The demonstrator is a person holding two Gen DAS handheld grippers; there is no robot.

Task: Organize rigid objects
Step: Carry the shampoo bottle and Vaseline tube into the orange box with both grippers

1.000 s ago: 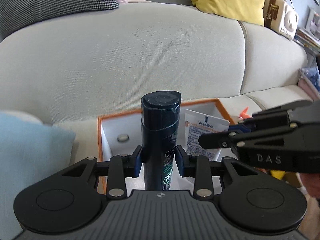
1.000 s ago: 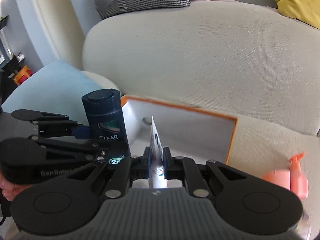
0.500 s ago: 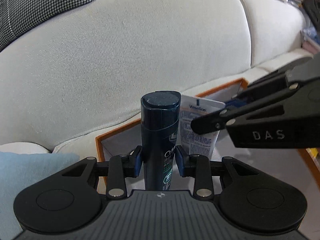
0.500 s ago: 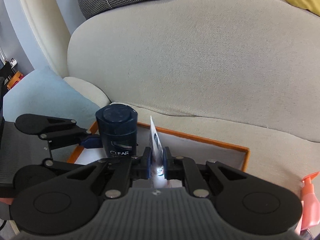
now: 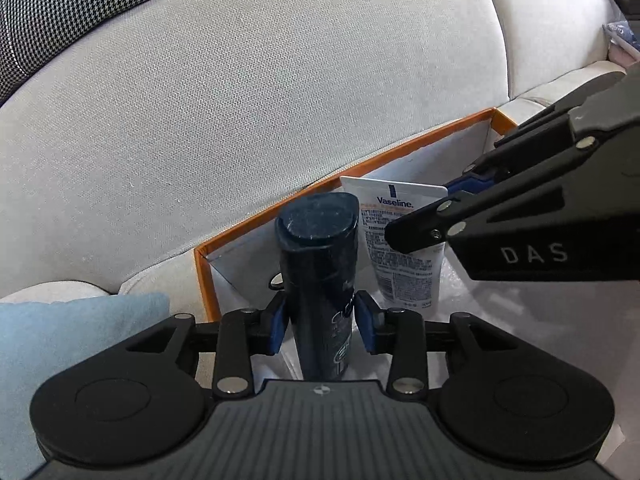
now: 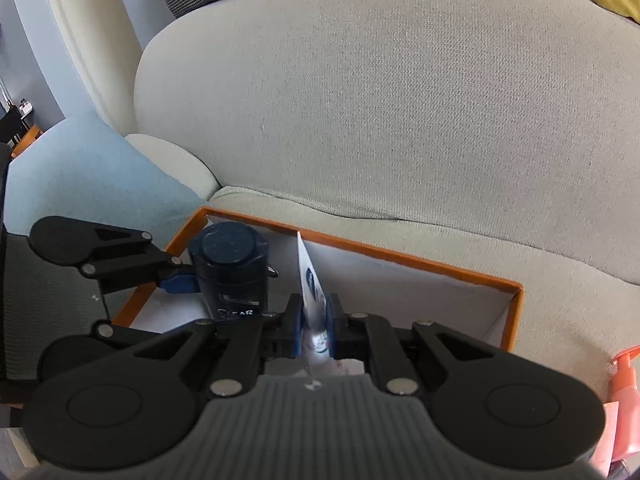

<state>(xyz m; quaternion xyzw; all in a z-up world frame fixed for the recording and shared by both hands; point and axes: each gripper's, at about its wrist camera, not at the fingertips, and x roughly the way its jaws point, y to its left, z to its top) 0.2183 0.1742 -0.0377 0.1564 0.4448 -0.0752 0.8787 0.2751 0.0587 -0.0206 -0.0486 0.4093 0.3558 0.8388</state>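
- Beige sofa (image 6: pixel 400 100) fills the background; the orange-rimmed box (image 6: pixel 400 258) sits on its seat.
- Left gripper (image 5: pixel 320 328): its jaws have just been opening, pads now slightly clear of the dark shampoo bottle (image 5: pixel 318 280) standing upright in the box's left end.
- Right gripper (image 6: pixel 314 326): clamped narrow on the Vaseline tube (image 5: pixel 400 248), held upright just beside the bottle.
- Risk: the tall bottle may topple if nudged during withdrawal.
- Clearance: open box room lies right of the tube; the rim is close on the left.
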